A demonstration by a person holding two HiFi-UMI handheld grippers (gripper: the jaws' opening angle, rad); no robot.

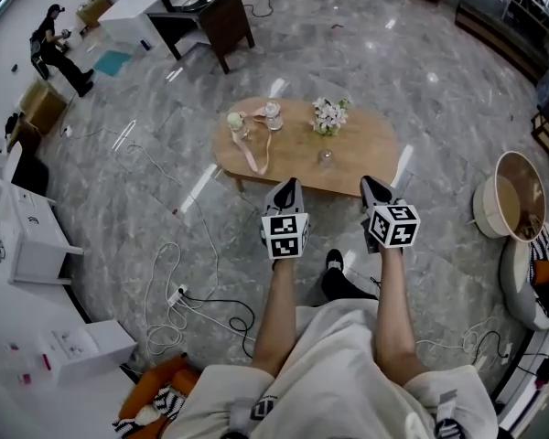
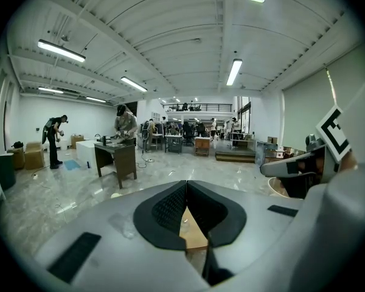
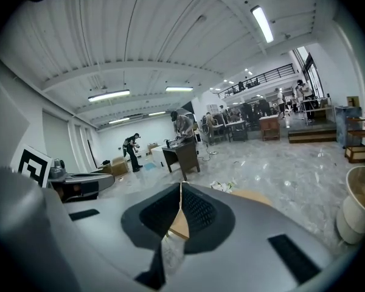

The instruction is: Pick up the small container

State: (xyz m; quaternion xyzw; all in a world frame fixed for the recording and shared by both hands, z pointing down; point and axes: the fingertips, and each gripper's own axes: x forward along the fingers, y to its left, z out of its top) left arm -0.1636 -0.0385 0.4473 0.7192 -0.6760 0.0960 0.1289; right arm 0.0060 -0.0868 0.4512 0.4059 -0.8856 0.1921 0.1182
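Jaws of left gripper (image 1: 290,184) and right gripper (image 1: 371,183) are closed empty, the small container (image 1: 273,115) well beyond.

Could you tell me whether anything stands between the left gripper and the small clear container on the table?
Nothing visible does: only bare table lies between the left gripper and the small clear container; the pink ribbon lies just beside that path.

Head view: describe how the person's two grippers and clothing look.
The left gripper and right gripper match: grey bodies, black pointed tongs, each carrying a cube of black-and-white square markers. The person wears pale shorts.
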